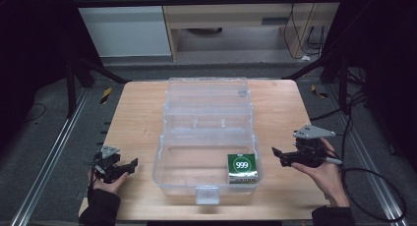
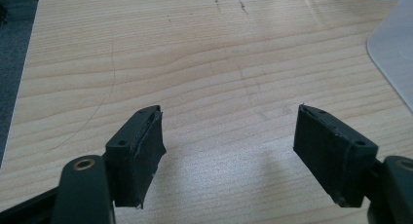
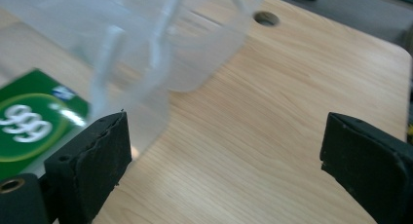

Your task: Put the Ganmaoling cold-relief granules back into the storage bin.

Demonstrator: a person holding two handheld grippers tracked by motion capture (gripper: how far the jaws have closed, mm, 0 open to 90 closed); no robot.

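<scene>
Nearest, left: left gripper [image 1: 123, 168], held low in the person's left hand [image 1: 109, 183] at the near-left corner of the pale wooden surface [image 1: 137, 118]; its black fingers [image 2: 139, 153] are spread wide with nothing but bare wood grain between them.
Nearest, right: right gripper [image 1: 279, 155], held in the person's right hand [image 1: 327, 174] just off the box's right wall, pointing left toward it; its fingers [image 3: 95, 160] are also spread apart and empty.
Box: large clear plastic storage box [image 1: 162, 162], standing mid-surface with its hinged lid [image 1: 206, 96] thrown back toward the far side, so the near compartment lies open from above.
Carton: small green carton with a white ring and "999" [image 1: 242, 168], lying flat inside the box, tucked into the near-right corner of the open compartment. In the right gripper view it sits behind the translucent wall [image 3: 146, 78], just beside the left-hand finger.
Why so placed: both grippers rest outside the box on either flank, which I read as a waiting stance. The right one is near the carton's corner; the left is well apart from it.
Likely step: to my eye the carton looks stowed, and the open lid would be the next thing to deal with.
</scene>
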